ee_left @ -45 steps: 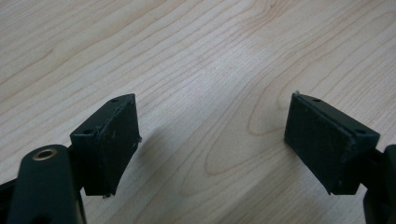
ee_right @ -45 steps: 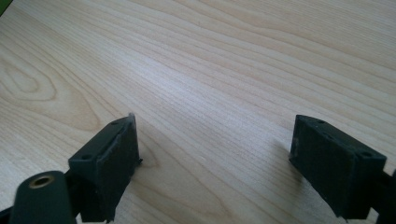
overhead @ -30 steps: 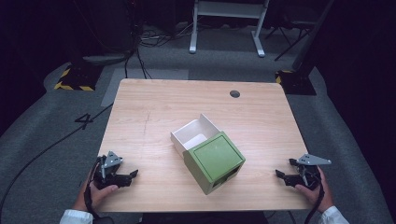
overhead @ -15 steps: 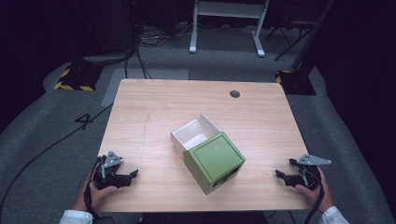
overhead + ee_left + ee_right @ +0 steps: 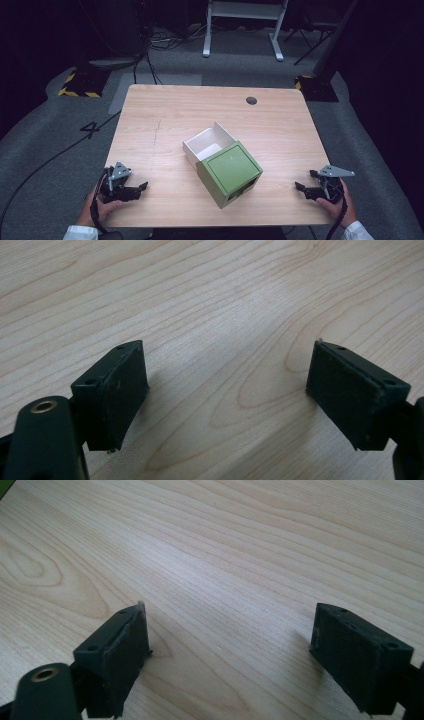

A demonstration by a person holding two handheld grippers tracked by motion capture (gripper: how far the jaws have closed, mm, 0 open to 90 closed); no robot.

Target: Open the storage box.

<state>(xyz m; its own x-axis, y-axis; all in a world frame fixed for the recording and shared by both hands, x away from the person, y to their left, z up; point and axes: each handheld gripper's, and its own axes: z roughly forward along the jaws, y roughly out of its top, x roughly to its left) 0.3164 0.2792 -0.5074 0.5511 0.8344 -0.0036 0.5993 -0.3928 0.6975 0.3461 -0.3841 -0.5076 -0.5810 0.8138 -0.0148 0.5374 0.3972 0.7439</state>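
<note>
Nothing has shifted since the earlier frames: both grippers and the box sit where they were. Light wood tabletop, pale grain, round dark cable hole near the far right edge. Green box sits near the middle, toward the near side, turned at an angle, with a white drawer slid out of it toward the far left; drawer interior looks white, contents can't be told. Left gripper rests at the near-left corner, held by the left hand, jaws spread, pointing toward the box, well apart from it. Left gripper view: both black jaw pads wide apart over bare wood grain, nothing between them. Right gripper at the near-right corner in the right hand, grey three-cornered plate on top, jaws spread, also pointing inward, well apart from the box. Right gripper view: jaws wide apart over bare wood, sliver of green at the top-left corner. Room is dark; grey carpet floor, black cables trailing on it, yellow-black striped tape at far left, white frame legs behind the table, "4" mark on the floor at left.
</note>
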